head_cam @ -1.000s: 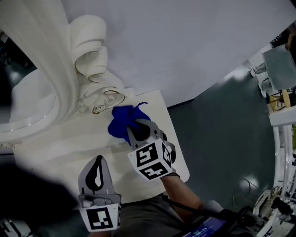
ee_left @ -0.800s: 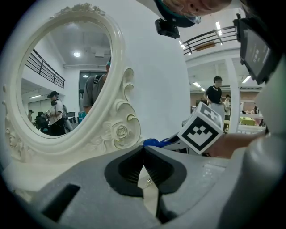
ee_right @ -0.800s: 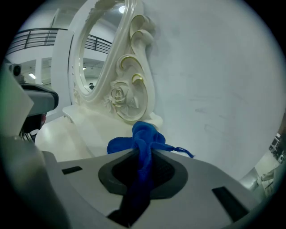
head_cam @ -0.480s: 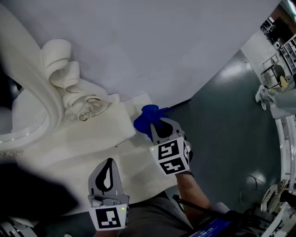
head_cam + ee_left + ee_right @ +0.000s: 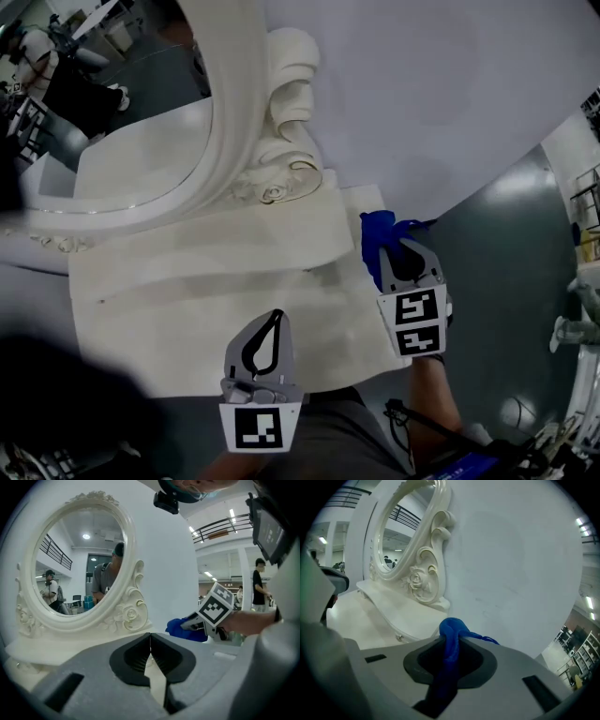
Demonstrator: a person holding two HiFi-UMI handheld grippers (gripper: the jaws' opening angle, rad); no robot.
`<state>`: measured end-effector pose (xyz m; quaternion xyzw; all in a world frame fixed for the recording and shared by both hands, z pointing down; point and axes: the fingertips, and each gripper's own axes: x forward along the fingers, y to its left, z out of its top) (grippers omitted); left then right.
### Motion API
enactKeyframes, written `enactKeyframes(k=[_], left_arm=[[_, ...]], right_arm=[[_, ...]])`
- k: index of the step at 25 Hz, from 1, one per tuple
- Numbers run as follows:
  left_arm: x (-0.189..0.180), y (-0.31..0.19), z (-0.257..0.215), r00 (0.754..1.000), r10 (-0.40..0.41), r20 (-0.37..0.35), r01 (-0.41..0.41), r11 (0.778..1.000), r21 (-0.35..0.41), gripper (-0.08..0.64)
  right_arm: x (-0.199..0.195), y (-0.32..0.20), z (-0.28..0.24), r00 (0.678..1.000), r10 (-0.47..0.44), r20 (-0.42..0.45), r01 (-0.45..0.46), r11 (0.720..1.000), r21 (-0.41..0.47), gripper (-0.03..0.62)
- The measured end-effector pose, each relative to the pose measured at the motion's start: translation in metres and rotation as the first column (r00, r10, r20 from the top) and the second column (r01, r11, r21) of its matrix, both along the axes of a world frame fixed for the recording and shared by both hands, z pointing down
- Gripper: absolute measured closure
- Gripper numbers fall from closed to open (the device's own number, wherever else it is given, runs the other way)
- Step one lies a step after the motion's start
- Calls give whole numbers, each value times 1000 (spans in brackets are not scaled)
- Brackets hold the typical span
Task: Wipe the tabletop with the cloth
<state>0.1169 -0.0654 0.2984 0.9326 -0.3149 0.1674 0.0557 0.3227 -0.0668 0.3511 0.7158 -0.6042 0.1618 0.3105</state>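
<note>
Rightward is where the right hand-held gripper (image 5: 401, 246) has gone since a second ago: it was working by the scrolled foot of the mirror near the middle of the surface, and now it sits out at the right edge of the cream-white tabletop (image 5: 187, 309), close to the far right corner. It has carried the bunched blue cloth (image 5: 377, 232) along with it. Its jaws are clamped on that cloth. From the right gripper view the fabric (image 5: 451, 637) runs as a dark blue strip back between the two jaws (image 5: 452, 641) and bulges out in a rounded wad just past their tips, with a thin end trailing to the right. Seen from above, the wad lies just ahead of the gripper's tips, over the tabletop's right edge and just beside the plain white wall (image 5: 441, 103), with the grey-green floor (image 5: 506, 281) beyond it. Whether the wad presses on the surface I cannot tell from where I stand. The left hand-held gripper (image 5: 275, 317) hangs over the near edge of the tabletop, well apart from the cloth, pointing toward the oval mirror in a carved cream-white frame (image 5: 79, 555). Its jaws (image 5: 150, 635) are closed together with nothing between them. From that side the right gripper (image 5: 194, 624) and the cloth (image 5: 180, 629) show low at the right of the mirror's base.
</note>
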Motion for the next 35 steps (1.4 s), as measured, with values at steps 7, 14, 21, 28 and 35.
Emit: enactKeyframes(k=[7, 14, 21, 28, 35], left_arm=[[-93, -2, -5, 989, -143, -33, 143, 990, -4, 544], [-193, 5, -7, 962, -268, -58, 269, 963, 0, 545], [-289, 9, -2, 894, -442, -75, 442, 897, -14, 545], [-376, 3, 12, 814, -577, -69, 576, 817, -36, 544], [-434, 8, 46, 737, -675, -17, 670, 734, -112, 545]], right_arm=[[-100, -25, -12, 991, -135, -15, 135, 991, 18, 532], [-222, -44, -20, 957, -290, -19, 290, 956, 34, 532], [-347, -76, -15, 873, -487, -16, 487, 872, 41, 532], [-451, -105, 5, 785, -620, -3, 619, 785, 28, 532], [-515, -116, 63, 726, -687, 42, 688, 724, -53, 532]])
